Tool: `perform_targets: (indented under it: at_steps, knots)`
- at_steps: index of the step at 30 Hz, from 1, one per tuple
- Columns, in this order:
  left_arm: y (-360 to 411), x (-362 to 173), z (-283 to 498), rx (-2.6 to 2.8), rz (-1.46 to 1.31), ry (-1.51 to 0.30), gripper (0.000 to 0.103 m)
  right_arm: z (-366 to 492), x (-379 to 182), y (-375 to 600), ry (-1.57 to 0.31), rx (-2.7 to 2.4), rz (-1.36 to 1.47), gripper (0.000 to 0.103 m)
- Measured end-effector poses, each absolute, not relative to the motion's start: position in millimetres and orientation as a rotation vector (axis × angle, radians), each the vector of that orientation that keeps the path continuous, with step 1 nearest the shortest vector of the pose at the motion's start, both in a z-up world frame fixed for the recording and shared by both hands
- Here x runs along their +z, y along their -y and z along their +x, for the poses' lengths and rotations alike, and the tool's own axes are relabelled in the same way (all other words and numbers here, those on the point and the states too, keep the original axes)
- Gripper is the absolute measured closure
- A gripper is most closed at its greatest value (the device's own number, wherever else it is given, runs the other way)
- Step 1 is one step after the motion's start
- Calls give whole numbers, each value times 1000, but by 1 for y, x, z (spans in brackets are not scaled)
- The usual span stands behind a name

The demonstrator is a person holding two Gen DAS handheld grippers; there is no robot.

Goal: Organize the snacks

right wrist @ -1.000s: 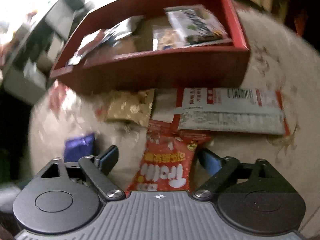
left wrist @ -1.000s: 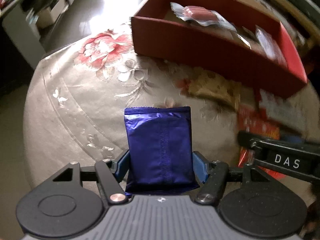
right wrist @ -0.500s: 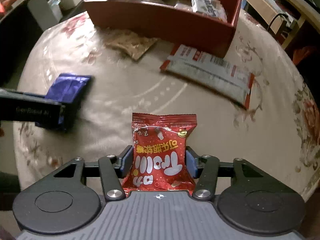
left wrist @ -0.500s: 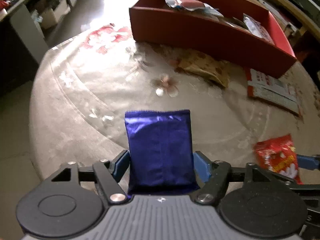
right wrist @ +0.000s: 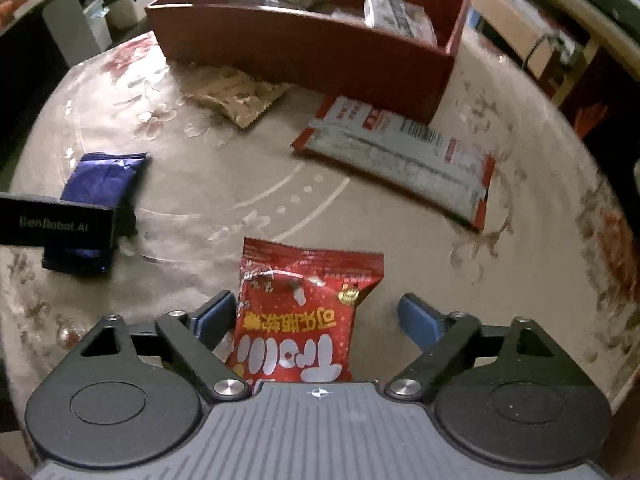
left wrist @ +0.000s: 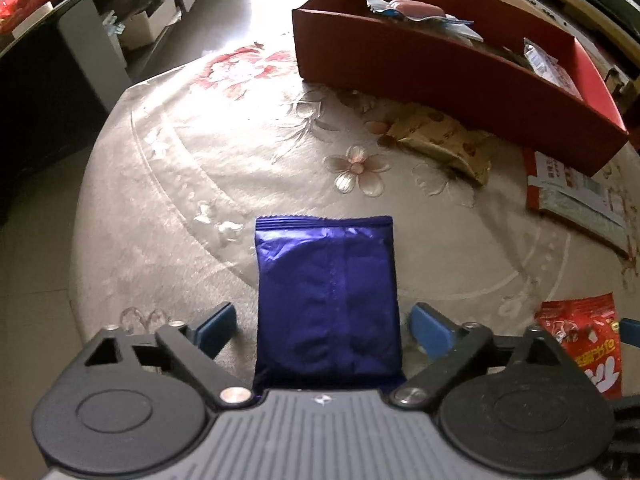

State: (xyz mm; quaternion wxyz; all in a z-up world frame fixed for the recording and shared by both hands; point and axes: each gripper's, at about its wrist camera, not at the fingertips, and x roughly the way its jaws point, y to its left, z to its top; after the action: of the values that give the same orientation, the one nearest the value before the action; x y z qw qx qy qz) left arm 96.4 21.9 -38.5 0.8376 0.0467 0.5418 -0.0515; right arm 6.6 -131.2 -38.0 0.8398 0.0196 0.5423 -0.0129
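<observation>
Both jaw pairs spread since half-second ago. Left gripper [left wrist: 322,326] straddles blue packet [left wrist: 326,296], right gripper [right wrist: 316,320] red packet [right wrist: 298,320]; both gape, packets lengthwise ahead toward red box [left wrist: 440,68].

Round desk [left wrist: 168,184] under cream floral cloth [right wrist: 520,208]. Glossy pale floor [left wrist: 256,8] at 12 o'clock, strong glare on it. Grey cabinet panel [left wrist: 94,52] at 10 o'clock, dark beside it. Light wooden shelf edge [left wrist: 592,12] at 2 o'clock.
</observation>
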Motion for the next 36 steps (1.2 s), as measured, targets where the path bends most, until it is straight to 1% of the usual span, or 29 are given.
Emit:
perform_targets:
  at_steps: [1,3,13,15,17,18,19,21,27,36]
  knots:
    - [-22,-39,97,-110,105,-1146,0,7,-40,130,-1160,-17,42,0]
    - [-20,-39,94,-109,116,-1140,0,7,-42,121,-1176,-25,-4,0]
    - [-24,-41,92,-112,90,-1146,0,12,-42,121,-1186,-30,11,0]
    - [-24,-40,91,-114,87,-1155,0,7,-38,119,-1186,-26,11,7]
    - [-24,-39,90,-115,83,-1161,2,1,-32,117,-1174,-8,-1,25]
    - [-22,-37,89,-120,82,-1161,9,-1,-30,116,-1168,-3,-18,31]
    - [-20,-35,88,-131,85,-1159,13,-2,-28,115,-1166,13,-20,39]
    - [-16,-30,85,-146,104,-1150,32,-3,-26,114,-1166,17,-22,41]
    - [-17,-24,80,-168,53,-1168,35,-10,-12,115,-1128,14,-23,43]
    - [-12,-9,69,-193,31,-1129,35,-22,2,114,-1073,-2,-24,43]
